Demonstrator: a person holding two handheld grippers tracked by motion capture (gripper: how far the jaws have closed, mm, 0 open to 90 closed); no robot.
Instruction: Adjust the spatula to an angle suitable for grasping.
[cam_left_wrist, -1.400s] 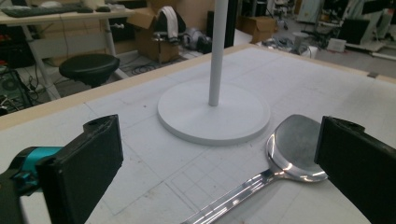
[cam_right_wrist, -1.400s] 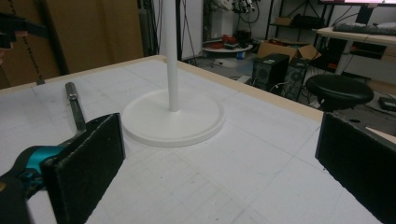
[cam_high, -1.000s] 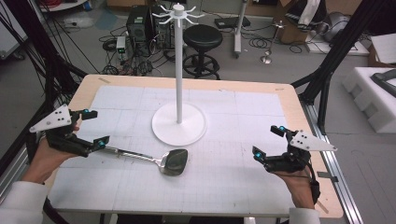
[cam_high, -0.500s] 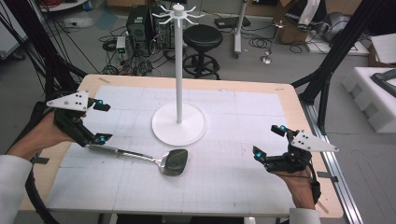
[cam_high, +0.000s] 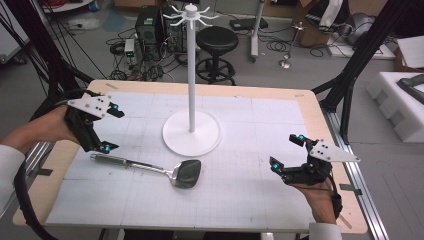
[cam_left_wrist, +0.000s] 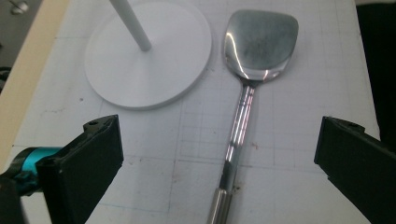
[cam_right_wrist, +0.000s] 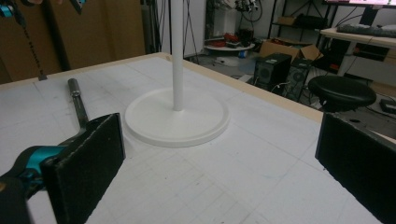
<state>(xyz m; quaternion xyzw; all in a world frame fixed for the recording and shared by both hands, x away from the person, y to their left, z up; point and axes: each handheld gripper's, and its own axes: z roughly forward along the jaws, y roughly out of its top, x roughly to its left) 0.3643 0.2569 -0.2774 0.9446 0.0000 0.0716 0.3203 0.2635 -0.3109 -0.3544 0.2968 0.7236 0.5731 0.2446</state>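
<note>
Counter (cam_high: 260, 200) with white gridded mat. White stand (cam_high: 192, 131) at centre, round base, tall pole, hooks on top. Steel spatula (cam_high: 150, 168) lies flat just in front of the base, blade near the base rim, not touching, handle pointing to my left. My left gripper (cam_high: 106, 127) hovers above the handle end, fingers (cam_left_wrist: 88, 163) wide apart, holding nothing. My right gripper (cam_high: 286, 153) at counter's right, well apart from spatula, fingers (cam_right_wrist: 86, 161) wide apart, empty.
</note>
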